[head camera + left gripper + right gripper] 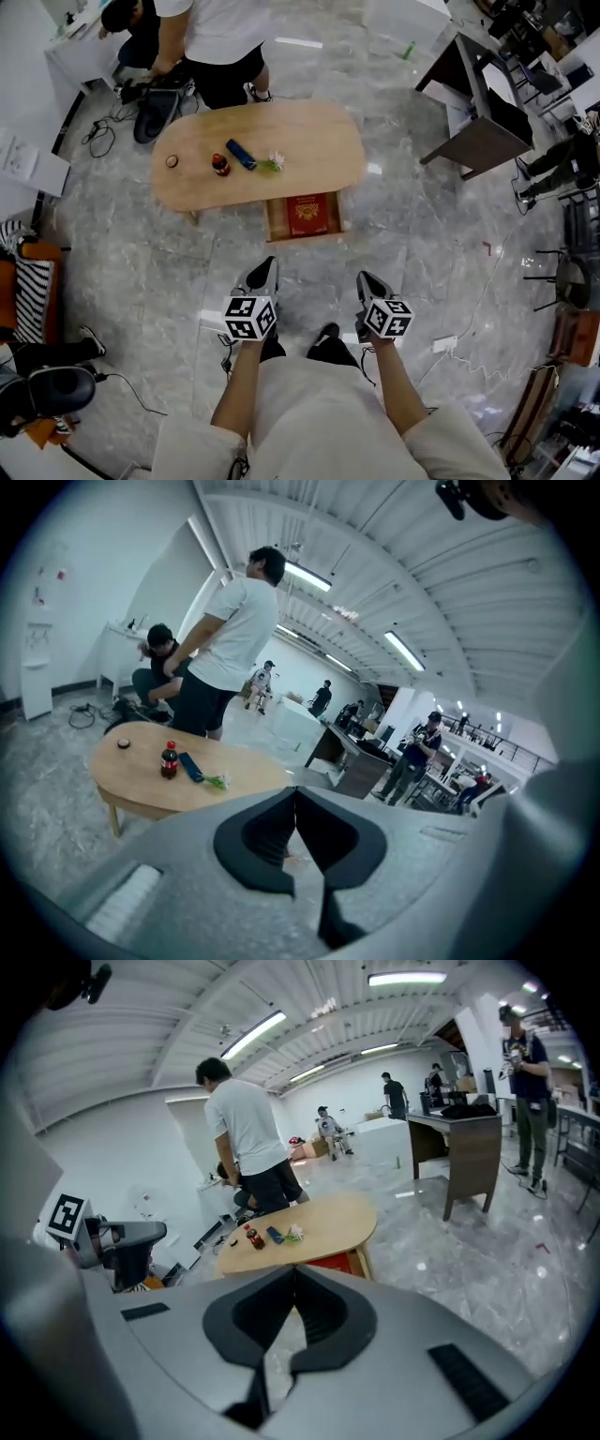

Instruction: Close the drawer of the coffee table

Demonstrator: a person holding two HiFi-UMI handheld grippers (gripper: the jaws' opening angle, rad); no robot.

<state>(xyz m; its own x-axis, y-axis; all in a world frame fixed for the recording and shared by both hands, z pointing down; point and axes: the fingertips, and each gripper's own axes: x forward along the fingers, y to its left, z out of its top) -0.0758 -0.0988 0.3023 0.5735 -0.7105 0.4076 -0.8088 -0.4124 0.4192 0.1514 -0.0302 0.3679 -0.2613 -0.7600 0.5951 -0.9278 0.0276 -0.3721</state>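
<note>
Before the open drawer (pixel 273 218), arms (pixel 238 386) forward side by side, left tool (pixel 264 269) and right tool (pixel 367 280) both closed, empty.

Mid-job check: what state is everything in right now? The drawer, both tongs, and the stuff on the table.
drawer: open, pulled out of the coffee table toward the person, with a red book lying flat inside.
left tongs: shut, empty, short of the drawer.
right tongs: shut, empty, short of the drawer.
bottle: upright on the tabletop, cap on.
</note>
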